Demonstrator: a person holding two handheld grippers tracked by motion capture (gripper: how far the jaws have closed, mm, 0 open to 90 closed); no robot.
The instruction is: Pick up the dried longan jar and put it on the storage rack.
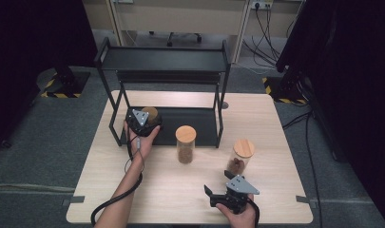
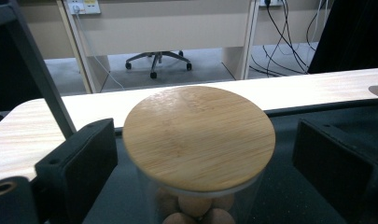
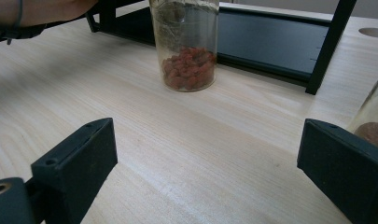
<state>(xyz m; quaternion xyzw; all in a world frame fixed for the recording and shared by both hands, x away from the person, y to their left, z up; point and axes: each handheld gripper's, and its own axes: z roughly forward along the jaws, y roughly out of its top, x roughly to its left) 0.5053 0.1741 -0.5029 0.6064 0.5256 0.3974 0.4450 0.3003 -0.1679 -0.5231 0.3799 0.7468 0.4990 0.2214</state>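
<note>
Left gripper view: glass jar [image 2: 200,196] w/ bamboo lid [image 2: 199,136]

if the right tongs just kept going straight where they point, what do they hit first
Probably the glass jar of reddish-brown pieces ahead on the table; bare wood lies before it. The right tongs stand open, and the jar sits slightly left of centre, so it could be a glancing hit.

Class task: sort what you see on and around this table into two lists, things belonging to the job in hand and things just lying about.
In the job: left hand-held gripper, jar of pale balls, black shelf rack.
Lying about: jar of red-brown bits, right-hand jar, office chair.
</note>
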